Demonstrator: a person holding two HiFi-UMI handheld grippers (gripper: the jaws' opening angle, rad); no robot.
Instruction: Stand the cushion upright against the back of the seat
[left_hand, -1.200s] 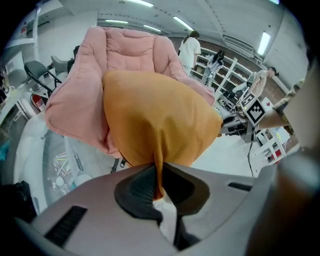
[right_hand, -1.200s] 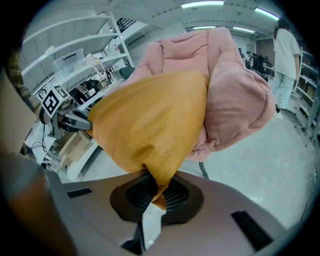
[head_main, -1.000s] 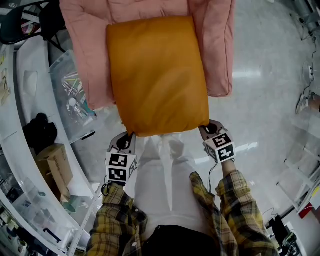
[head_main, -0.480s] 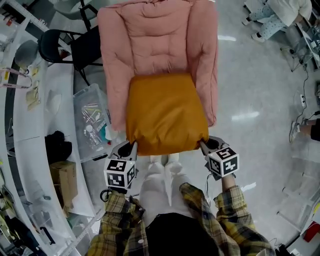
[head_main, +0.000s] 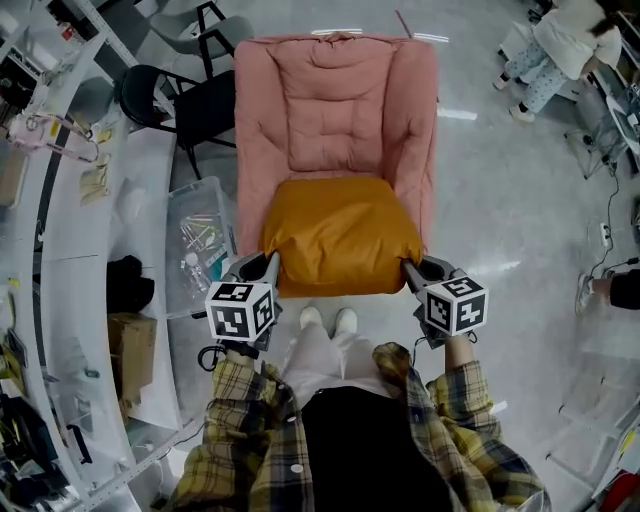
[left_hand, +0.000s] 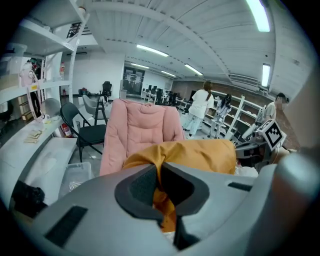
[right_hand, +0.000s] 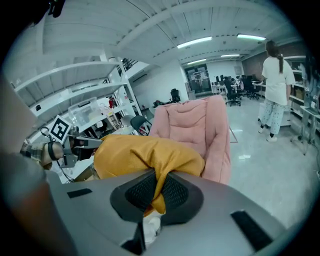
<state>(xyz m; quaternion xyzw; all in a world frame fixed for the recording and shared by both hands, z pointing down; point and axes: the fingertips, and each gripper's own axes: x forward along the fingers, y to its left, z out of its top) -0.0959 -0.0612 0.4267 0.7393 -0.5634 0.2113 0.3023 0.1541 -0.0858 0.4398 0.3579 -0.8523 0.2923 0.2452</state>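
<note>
An orange cushion (head_main: 340, 235) hangs in the air in front of a pink padded chair (head_main: 336, 100), over its seat in the head view. My left gripper (head_main: 268, 268) is shut on the cushion's near left corner (left_hand: 162, 165). My right gripper (head_main: 412, 268) is shut on the near right corner (right_hand: 159, 180). The fabric is pinched and bunched between each pair of pads. In the left gripper view the pink chair (left_hand: 141, 135) shows behind the cushion, and the right gripper view shows the chair (right_hand: 195, 127) beyond it too.
A black chair (head_main: 180, 105) stands left of the pink one. A clear plastic bin (head_main: 195, 250) of small items sits on the floor by a white curved bench (head_main: 70, 290). A person (head_main: 570, 45) stands at the far right. My own legs and feet (head_main: 325, 320) are below the cushion.
Both grippers have risen with the cushion, lifting it off the seat. The cushion now looks smaller against the chair, and the chair's whole back has come into view.
</note>
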